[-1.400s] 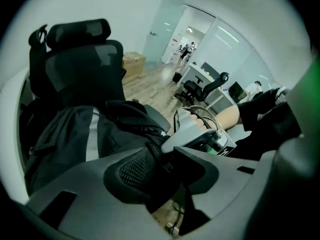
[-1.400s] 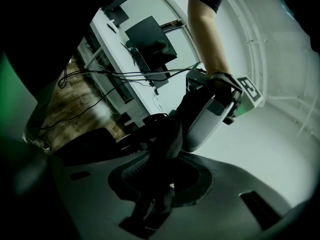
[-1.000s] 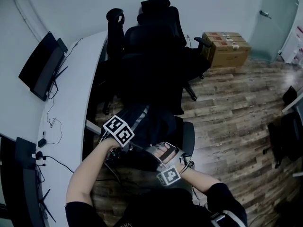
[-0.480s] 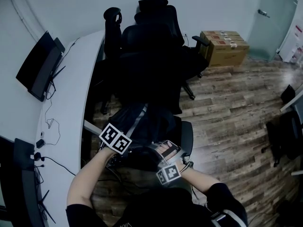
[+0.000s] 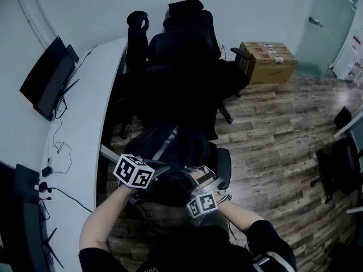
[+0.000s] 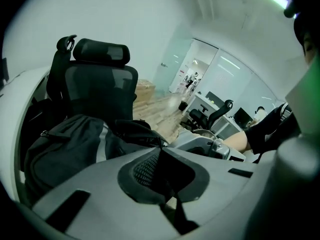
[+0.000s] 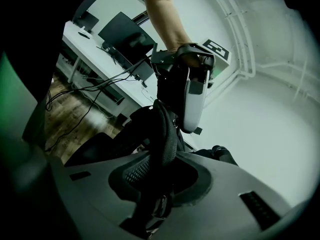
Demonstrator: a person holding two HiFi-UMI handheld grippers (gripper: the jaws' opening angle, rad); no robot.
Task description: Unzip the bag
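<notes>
Bag (image 5: 176, 146) lies on a dark seat right before the person, beside the curved white counter (image 5: 85, 123). The right claw (image 7: 160, 179) clamps its padded strap (image 7: 162, 134), seemingly to steady it. The left claw (image 6: 160, 171) is pinched tight on what looks like a thin zip pull (image 6: 176, 206), ready to draw.

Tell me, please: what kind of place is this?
Most likely an office: a long white desk with a monitor, a black office chair, and cardboard boxes on the floor.

Dark bag (image 5: 173, 143) on chair seat (image 5: 226, 166), cardboard boxes (image 5: 269, 61) on wood-plank floor (image 5: 283, 135)
</notes>
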